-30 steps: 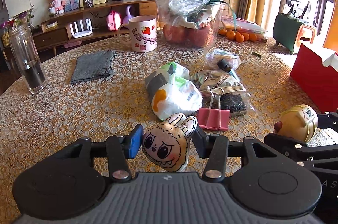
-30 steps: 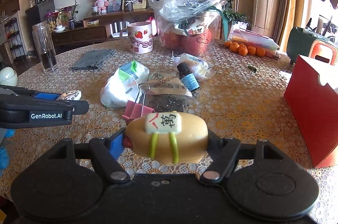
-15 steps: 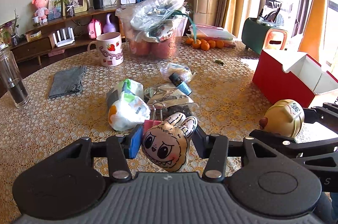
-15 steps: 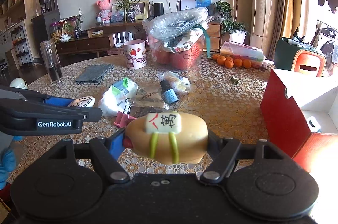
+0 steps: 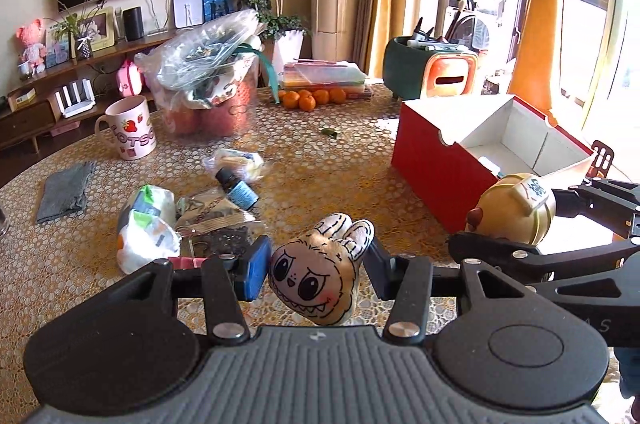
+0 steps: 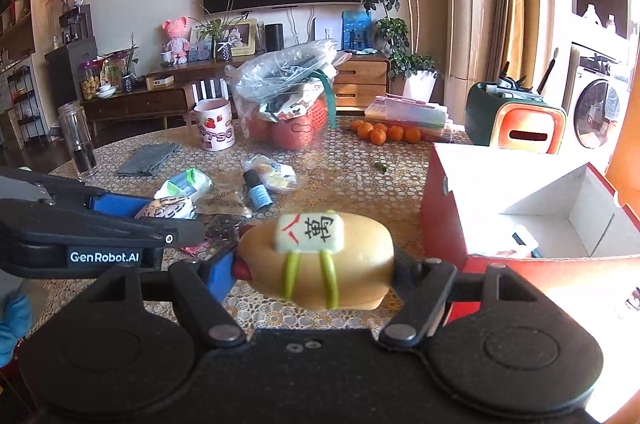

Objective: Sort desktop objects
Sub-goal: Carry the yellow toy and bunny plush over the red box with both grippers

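Observation:
My left gripper (image 5: 316, 272) is shut on a small plush monster face with rabbit ears (image 5: 320, 276), held above the table. My right gripper (image 6: 316, 266) is shut on a yellow squishy toy with a mahjong tile on top (image 6: 316, 256); this toy also shows in the left wrist view (image 5: 516, 212). An open red box with a white inside (image 5: 436, 159) stands to the right, close beside the right gripper, and shows in the right wrist view (image 6: 444, 212). The left gripper (image 6: 152, 220) is to the left of the right one.
On the table lie white packets (image 5: 146, 236), a small dark bottle (image 5: 236, 185), a pink binder clip (image 5: 184, 262), a grey cloth (image 5: 66, 191), a strawberry mug (image 5: 130, 131), a plastic-covered basket (image 5: 208, 83), oranges (image 5: 312, 97) and a glass jar (image 6: 78, 139).
Both grippers have lifted and swung right with their toys. The red box has come closer and its open inside now shows.

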Available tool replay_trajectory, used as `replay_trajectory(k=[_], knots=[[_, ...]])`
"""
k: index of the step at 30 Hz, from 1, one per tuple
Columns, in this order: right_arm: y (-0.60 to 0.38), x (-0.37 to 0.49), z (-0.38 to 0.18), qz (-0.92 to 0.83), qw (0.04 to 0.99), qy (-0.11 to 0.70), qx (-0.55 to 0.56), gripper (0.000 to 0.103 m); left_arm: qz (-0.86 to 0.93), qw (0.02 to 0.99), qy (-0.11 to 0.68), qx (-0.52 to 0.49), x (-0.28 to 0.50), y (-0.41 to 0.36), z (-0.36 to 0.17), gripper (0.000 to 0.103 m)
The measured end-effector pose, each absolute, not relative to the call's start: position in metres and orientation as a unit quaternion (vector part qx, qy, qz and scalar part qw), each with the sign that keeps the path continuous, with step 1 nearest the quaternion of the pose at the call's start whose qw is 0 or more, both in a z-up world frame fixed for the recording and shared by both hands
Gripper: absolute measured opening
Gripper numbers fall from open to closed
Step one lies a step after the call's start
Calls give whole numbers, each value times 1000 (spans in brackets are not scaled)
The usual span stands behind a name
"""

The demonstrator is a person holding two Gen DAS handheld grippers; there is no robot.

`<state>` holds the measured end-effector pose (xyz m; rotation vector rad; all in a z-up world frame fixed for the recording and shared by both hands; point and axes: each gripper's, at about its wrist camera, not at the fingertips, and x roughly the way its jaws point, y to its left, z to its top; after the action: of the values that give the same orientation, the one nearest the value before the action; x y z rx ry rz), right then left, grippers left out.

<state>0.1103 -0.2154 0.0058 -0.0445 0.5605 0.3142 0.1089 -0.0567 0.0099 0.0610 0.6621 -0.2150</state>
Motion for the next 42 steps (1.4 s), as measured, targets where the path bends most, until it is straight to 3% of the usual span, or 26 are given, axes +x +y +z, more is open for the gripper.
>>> replay_trajectory(k=[28, 42], knots=[[-384, 158, 20, 46, 963, 265, -23, 74, -206, 925, 310, 78, 185, -230, 26, 49], [-437, 224, 1, 37, 948, 316, -30, 74, -212, 910, 337, 119, 256, -295, 8, 49]])
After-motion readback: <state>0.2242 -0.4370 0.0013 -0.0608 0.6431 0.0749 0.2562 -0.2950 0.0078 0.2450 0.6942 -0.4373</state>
